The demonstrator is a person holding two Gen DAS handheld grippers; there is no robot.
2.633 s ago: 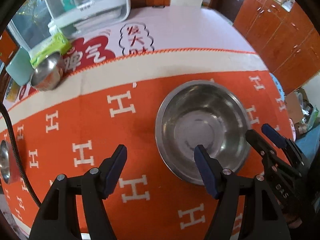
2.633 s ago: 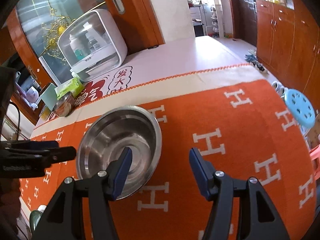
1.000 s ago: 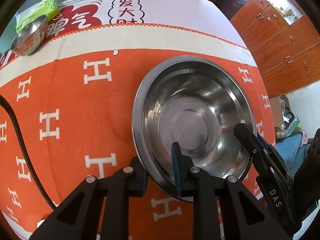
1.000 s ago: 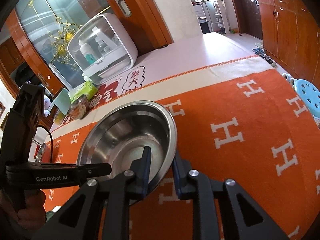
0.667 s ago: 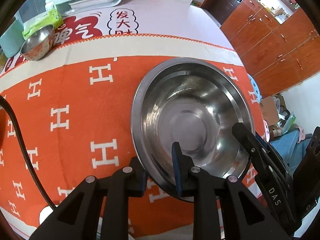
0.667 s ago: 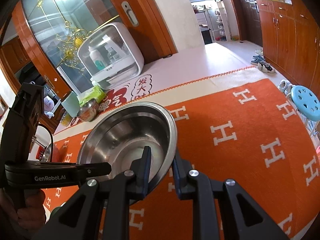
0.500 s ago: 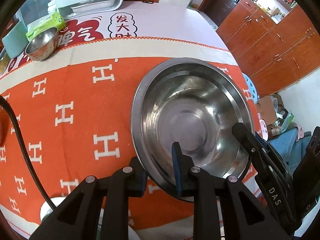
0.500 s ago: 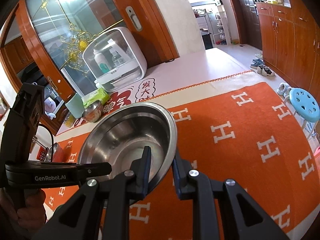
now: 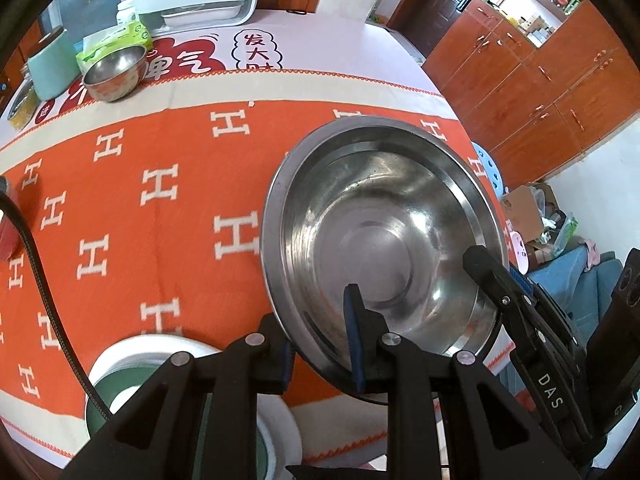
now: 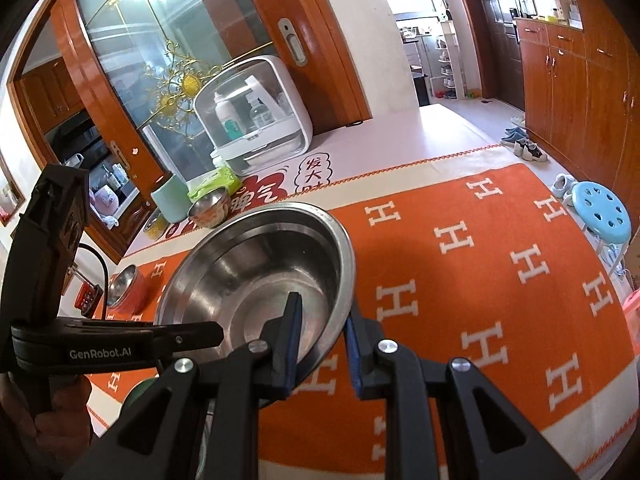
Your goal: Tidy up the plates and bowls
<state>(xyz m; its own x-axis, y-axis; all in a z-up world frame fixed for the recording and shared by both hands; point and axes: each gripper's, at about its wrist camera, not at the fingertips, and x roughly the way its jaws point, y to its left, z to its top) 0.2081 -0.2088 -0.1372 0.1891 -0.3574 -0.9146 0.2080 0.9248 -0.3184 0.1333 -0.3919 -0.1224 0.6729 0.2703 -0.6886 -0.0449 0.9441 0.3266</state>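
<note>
A large steel bowl [image 9: 380, 216] is held in the air above the orange tablecloth [image 9: 140, 216]. My left gripper [image 9: 320, 344] is shut on its near rim. My right gripper [image 10: 322, 340] is shut on the opposite rim of the same bowl [image 10: 256, 268]. A white plate with a green centre [image 9: 132, 372] lies below my left gripper at the table's near edge. A small steel bowl [image 9: 114, 68] stands far left by the pink mat, and also shows in the right wrist view [image 10: 210, 204]. Another steel bowl [image 10: 120, 284] sits at the left.
A white dish cabinet [image 10: 256, 120] stands at the back of the table beside a mint cup [image 10: 172, 196] and a green tissue pack [image 9: 116, 42]. A blue stool [image 10: 600, 212] stands beyond the right table edge. A black cable [image 9: 40, 280] crosses the left.
Both grippers closed on the large bowl's rim and lifted it off the cloth. It has risen and moved toward the near edge, bringing the white plate into view.
</note>
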